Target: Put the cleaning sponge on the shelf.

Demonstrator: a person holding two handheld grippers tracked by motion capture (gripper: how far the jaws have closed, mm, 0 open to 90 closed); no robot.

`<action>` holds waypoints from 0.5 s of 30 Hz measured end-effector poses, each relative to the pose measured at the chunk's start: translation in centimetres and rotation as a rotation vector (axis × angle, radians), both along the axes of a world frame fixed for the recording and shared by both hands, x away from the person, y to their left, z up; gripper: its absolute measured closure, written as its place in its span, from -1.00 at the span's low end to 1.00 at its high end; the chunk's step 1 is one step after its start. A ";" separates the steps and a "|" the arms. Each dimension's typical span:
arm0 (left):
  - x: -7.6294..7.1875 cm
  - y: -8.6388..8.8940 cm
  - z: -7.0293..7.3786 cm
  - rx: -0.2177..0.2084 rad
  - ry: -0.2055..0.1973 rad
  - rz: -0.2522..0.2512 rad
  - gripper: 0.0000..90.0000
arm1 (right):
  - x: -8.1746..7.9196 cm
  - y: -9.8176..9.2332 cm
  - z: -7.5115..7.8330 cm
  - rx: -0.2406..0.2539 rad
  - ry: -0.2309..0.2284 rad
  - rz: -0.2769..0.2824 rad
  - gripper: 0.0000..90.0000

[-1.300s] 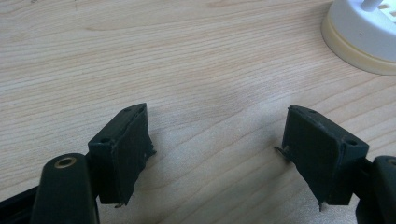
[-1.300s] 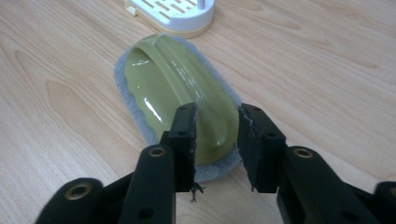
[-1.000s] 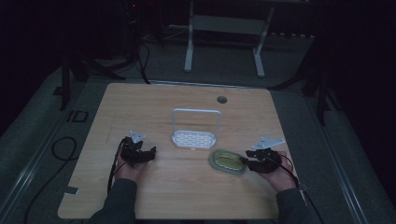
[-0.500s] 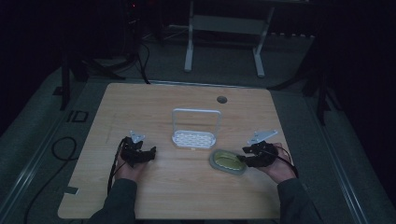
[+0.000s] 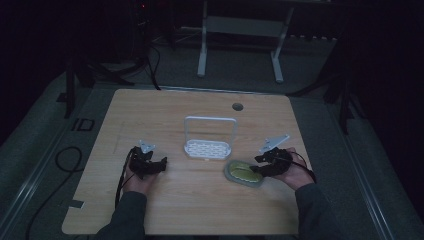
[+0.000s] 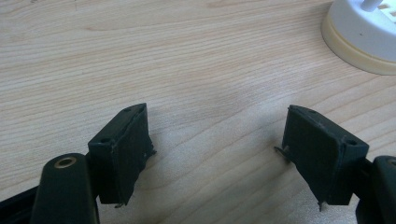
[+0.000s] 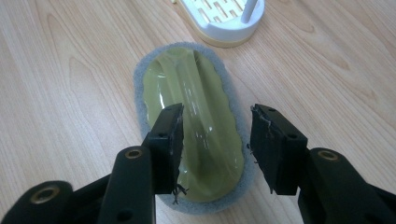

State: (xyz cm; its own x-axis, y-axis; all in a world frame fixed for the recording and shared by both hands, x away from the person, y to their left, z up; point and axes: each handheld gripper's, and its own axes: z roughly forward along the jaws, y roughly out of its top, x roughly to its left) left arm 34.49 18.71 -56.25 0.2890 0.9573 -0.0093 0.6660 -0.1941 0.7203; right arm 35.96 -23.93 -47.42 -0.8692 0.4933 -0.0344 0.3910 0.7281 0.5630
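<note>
Hovering over a green scrubbing pad (image 7: 198, 126) near the desk's right front, the right gripper (image 7: 215, 140) is spreading its jaws partway, one on each side of the pad's raised olive handle ridge and touching nothing yet. The pad, edged in grey fibre, is lying flat on the wooden desk (image 5: 200, 210), just in front of and to the right of a white slotted holder (image 5: 209, 147) standing at the desk's middle. A clean pickup is probably calling for the jaws to sink squarely astride the ridge before closing, rather than nipping the soft grey rim. The left gripper (image 6: 217, 149) is waiting near the left front, jaws wide apart and empty over bare wood, the holder's cream base at its view's corner.
</note>
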 end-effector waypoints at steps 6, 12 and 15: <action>0.0 0.0 0.0 0.000 0.000 0.000 -0.48 | 0.4 0.6 0.2 -0.029 0.016 0.035 0.21; 0.0 0.0 0.0 0.000 0.000 0.000 -0.48 | 0.8 1.4 0.3 -0.066 0.028 0.076 0.23; 0.0 0.0 0.0 0.000 0.000 0.000 -0.48 | 1.0 1.7 0.3 -0.088 0.031 0.092 0.23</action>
State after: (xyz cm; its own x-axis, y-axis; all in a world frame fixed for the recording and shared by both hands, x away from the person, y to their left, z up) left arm 34.49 18.70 -56.25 0.2889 0.9573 -0.0094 0.6661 -0.1939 0.7202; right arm 36.93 -22.25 -47.12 -0.9117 0.4081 -0.0463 0.3370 0.8077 0.4839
